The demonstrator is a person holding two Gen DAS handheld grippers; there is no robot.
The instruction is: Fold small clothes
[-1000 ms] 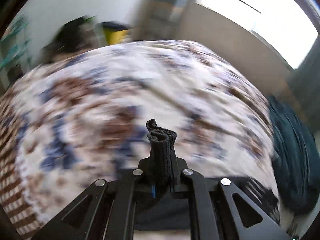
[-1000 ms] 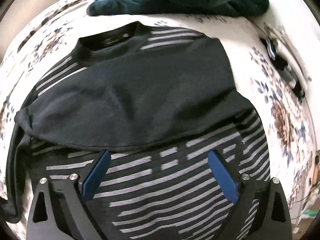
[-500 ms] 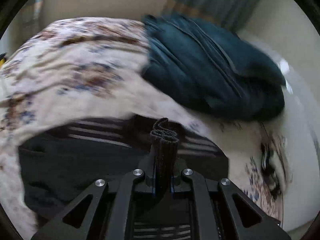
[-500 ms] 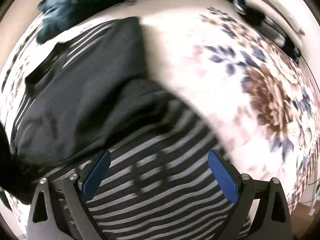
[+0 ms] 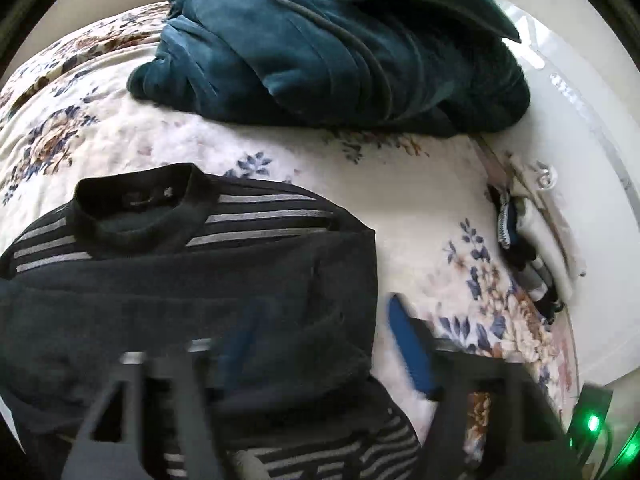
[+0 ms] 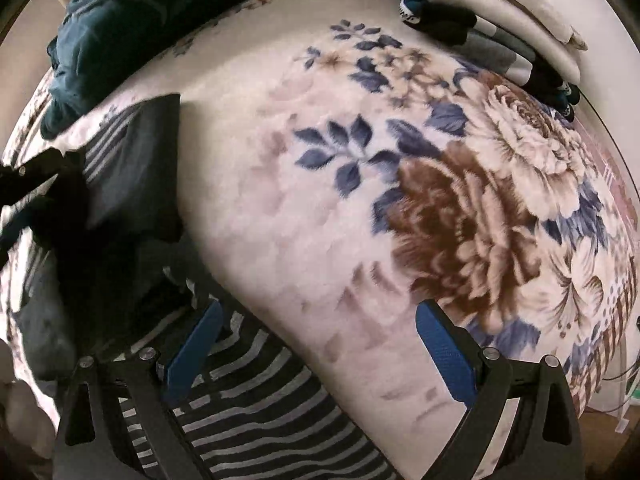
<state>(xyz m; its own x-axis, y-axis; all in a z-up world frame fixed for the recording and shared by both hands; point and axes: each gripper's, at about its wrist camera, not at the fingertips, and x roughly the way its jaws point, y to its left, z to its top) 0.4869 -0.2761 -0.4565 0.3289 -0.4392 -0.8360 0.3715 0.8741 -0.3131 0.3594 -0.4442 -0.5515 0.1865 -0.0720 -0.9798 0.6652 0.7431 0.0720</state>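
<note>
We see the striped sweater (image 5: 192,264) lying on the flowered blanket (image 5: 400,200), toward the left of the bed. It is black with thin grey stripes across the shoulders and lower body, and has a plain black stand-up collar (image 5: 136,204). A plain dark sleeve or flap is folded across its chest, covering most of the stripes there. There is a small tag inside the collar, but we cannot read anything on it.

Above the sweater's right edge hangs our left gripper (image 5: 324,356); its jaws are opening, blurred with motion, and the blue pads press on nothing, though dark cloth lies beneath and between them.

Behind the sweater sits a heap of teal velvety fabric (image 5: 340,48). Farther right, at the blanket's edge, is a stack of folded clothes (image 5: 536,240), white, black and striped.

Our right gripper (image 6: 320,340) hovers with its jaws spread wide: the left pad over the sweater's striped hem (image 6: 248,412), the right over bare blanket.
</note>
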